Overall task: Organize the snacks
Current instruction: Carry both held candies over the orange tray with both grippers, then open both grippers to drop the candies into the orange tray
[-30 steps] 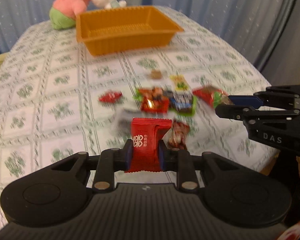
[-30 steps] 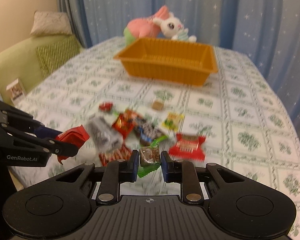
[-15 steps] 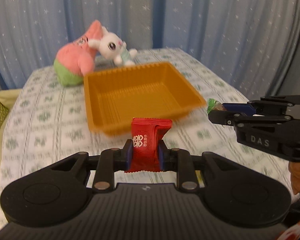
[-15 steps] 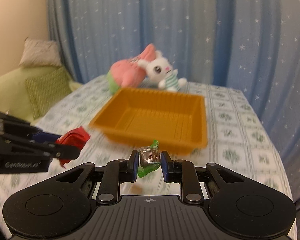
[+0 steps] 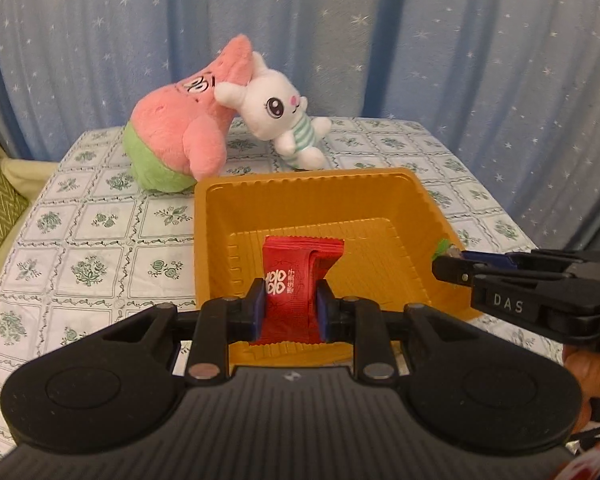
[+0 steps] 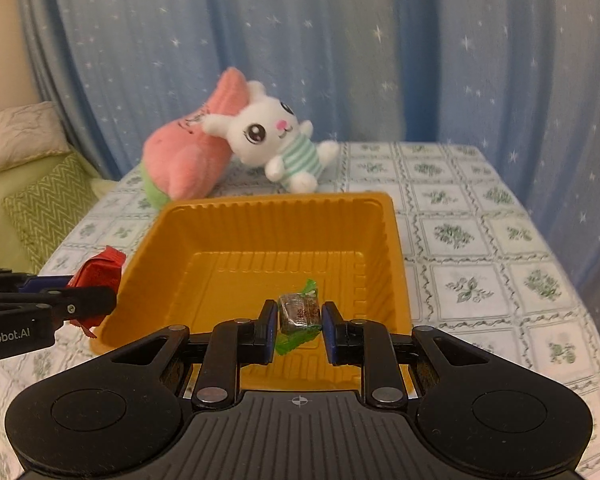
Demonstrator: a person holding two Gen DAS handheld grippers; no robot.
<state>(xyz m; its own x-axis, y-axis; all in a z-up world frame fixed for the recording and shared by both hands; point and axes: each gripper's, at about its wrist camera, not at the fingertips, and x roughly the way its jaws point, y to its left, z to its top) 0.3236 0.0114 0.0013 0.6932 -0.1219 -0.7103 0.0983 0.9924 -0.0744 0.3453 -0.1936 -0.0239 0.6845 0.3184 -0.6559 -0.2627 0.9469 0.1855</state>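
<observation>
An empty orange tray [image 5: 416,204] stands on the patterned tablecloth; it also shows in the right wrist view [image 6: 396,248]. My left gripper [image 5: 290,306] is shut on a red snack packet [image 5: 296,280], held over the tray's near edge. My right gripper [image 6: 300,326] holds a small brown candy with green wrapper ends [image 6: 300,312] over the tray's near side, the jaws slightly parted around it. The right gripper [image 5: 452,268] shows at the tray's right edge in the left wrist view. The left gripper with its red packet [image 6: 98,280] shows at the tray's left edge in the right wrist view.
A pink plush star [image 5: 180,136] and a white plush rabbit [image 5: 276,112] lie just behind the tray. Blue starred curtains hang behind the table. A green cushion [image 6: 48,204] lies off the table's left side.
Both grippers have carried their snacks forward from the snack pile to above the orange tray. The right gripper's jaws have widened slightly around the candy.
</observation>
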